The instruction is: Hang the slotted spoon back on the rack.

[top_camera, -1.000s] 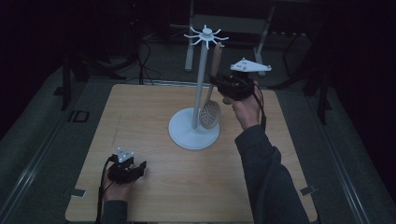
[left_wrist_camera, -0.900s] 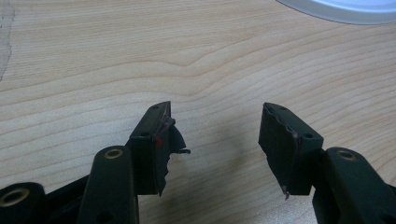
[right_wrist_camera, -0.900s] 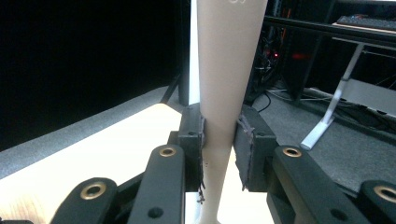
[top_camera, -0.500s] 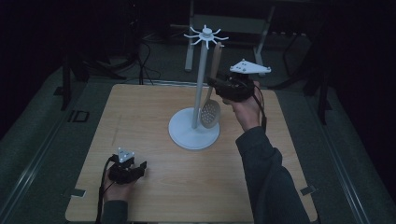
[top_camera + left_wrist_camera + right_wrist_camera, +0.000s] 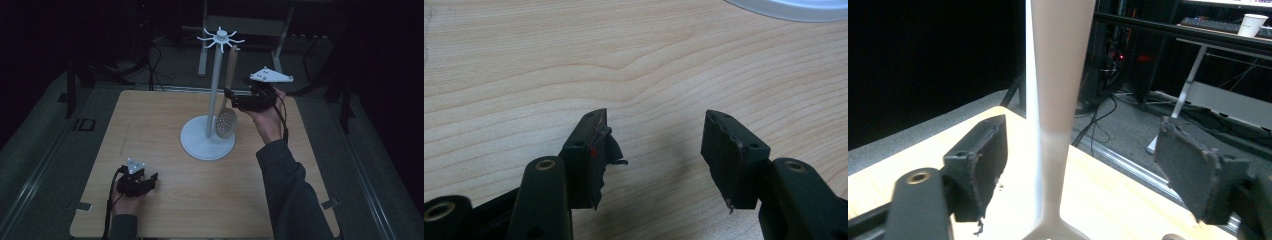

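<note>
room dark | grey floor [image 5: 45, 150] (cables [image 5: 152, 60] trailing) | desk [image 5: 1198, 37] behind | wooden table [image 5: 150, 125]

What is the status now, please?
Right gripper open, fingers either side of skimmer handle. Skimmer hangs on stand. Left gripper open, low over table. Nothing in the way.

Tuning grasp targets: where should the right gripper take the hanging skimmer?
On the flat handle, mid-length, above the perforated head. It hangs upright beside the stand's pole, so come level from the person's right, where the open right gripper already straddles it.
</note>
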Demonstrator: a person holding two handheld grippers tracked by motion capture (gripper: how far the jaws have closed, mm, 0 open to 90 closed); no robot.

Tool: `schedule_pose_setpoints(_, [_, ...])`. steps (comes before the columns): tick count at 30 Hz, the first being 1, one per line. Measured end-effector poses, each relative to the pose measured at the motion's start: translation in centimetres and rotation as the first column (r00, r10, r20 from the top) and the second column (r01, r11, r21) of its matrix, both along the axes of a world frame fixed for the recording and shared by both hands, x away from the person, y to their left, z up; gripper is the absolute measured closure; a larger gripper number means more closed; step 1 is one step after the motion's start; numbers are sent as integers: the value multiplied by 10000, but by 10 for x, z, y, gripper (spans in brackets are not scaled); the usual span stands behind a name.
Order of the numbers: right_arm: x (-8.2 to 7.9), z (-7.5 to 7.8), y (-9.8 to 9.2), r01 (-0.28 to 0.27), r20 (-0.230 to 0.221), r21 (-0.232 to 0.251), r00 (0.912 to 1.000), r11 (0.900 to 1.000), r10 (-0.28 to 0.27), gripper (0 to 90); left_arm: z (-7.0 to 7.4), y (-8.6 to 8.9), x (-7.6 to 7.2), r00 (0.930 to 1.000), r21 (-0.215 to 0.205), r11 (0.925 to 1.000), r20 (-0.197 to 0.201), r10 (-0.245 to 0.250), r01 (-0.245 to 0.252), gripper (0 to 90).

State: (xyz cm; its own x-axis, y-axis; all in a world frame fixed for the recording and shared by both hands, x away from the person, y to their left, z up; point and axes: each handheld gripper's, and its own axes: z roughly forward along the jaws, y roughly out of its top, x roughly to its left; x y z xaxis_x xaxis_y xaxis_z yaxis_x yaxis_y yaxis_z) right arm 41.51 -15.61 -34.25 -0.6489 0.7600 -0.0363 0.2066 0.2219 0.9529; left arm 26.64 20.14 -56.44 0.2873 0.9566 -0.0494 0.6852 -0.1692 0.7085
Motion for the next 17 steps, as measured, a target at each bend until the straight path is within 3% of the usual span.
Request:
schedule_pose_setpoints(10, [-9,-6,-17,164,-55,-111,9998,9998,-165,179,0,0,0,10000,-1,10000,-2,2,-2,448])
schedule_pose_setpoints(17, [-18,-27,-32,268,-330,-253,9991,9993,-277,180,0,0,0,10000,-5,10000,10,24,-24,447])
